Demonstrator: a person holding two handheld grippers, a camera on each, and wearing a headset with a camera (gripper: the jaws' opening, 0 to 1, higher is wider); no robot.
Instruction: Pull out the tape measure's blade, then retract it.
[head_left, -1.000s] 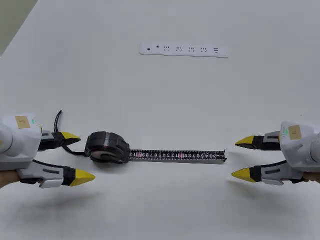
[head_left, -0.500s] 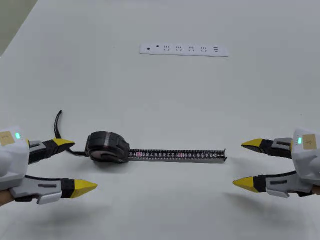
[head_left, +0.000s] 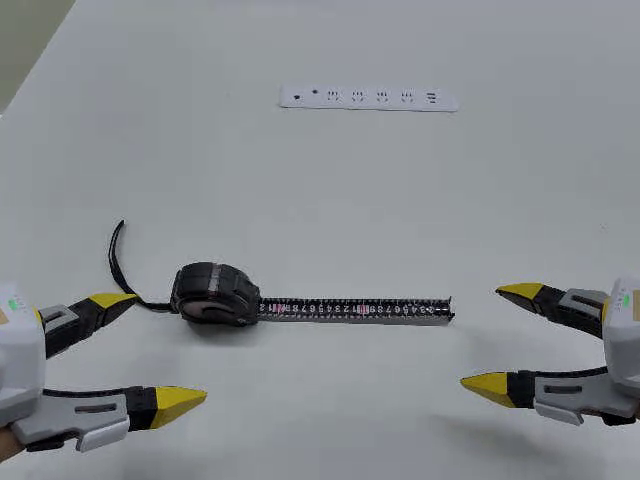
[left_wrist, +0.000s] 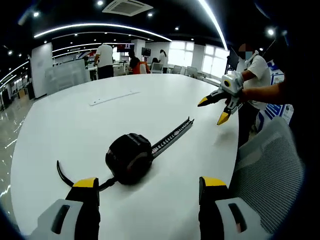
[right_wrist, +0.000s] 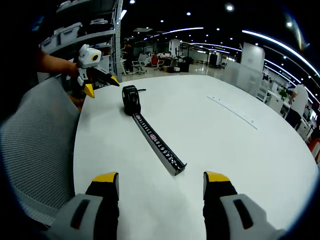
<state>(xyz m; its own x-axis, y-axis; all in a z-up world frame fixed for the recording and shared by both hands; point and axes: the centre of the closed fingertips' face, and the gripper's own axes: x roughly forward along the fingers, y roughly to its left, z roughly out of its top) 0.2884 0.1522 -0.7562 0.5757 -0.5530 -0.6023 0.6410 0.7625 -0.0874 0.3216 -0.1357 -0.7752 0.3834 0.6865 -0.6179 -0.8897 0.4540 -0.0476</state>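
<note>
Tape measure: sits on the white table, left of centre and toward the near edge, black case lying on its side. Blade: drawn out to the right, lies flat on the tabletop, markings up, end hook at its right tip. Black wrist strap: trails from the case's left end, curves off to the far left.

Left gripper: hovers just left of the case and nearer, yellow-tipped jaws spread wide, holding nothing, clear of the case; far tip close beside the strap. From the left gripper view, case straight ahead between the two jaws, blade running off beyond it.

Right gripper: hangs right of the hook, apart from it, jaws likewise spread and empty, tips pointing left toward the blade's end. From the right gripper view, hook end nearest, blade leading away to the case.

White power strip: lies at the far side of the table, well apart from the tape. Grey mesh chair back: stands by the table's near edge.
</note>
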